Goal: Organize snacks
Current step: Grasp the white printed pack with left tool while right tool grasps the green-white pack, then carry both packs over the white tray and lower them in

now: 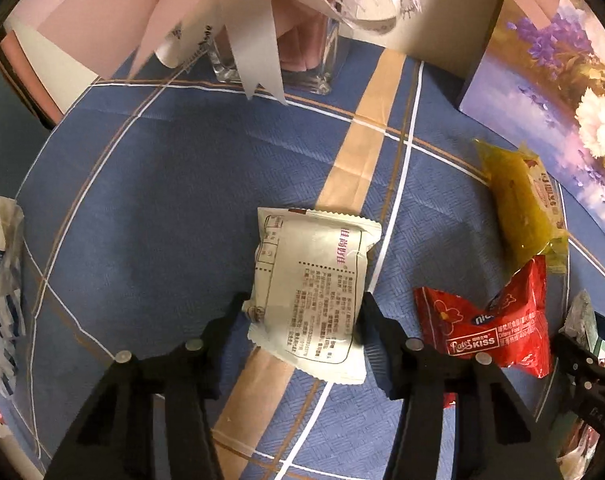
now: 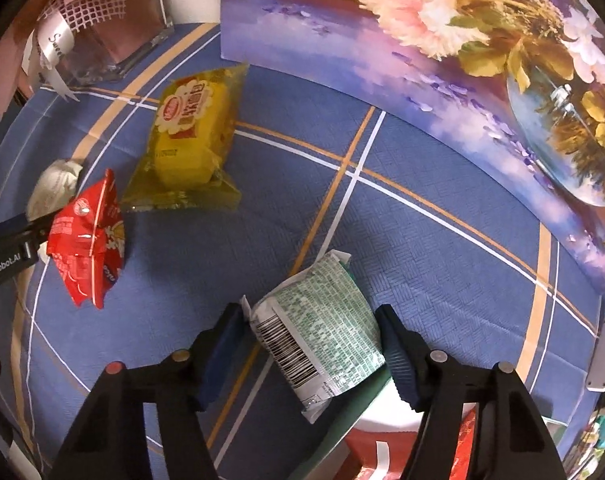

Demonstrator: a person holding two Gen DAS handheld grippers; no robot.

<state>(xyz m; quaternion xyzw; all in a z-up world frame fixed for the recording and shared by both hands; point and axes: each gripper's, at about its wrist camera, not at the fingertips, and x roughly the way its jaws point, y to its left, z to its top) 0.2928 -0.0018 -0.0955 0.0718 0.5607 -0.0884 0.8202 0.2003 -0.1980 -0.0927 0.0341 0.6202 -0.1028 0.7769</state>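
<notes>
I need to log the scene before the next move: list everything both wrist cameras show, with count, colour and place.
White snack packet: 1, white with printed text, between the left gripper's fingers.
Green-print snack packet: 1, white and green with barcode, between the right gripper's fingers.
Yellow snack packet: 1, yellow, on the cloth near the floral box.
Red snack packet: 1, red, beside the yellow one.
Tablecloth: 1, blue with tan and white stripes.
Floral box: 1, purple, at the back.
Glass vase: 1, clear, rear, pink wrapping.
Left gripper: black.
Right gripper: black, blue pads.
</notes>
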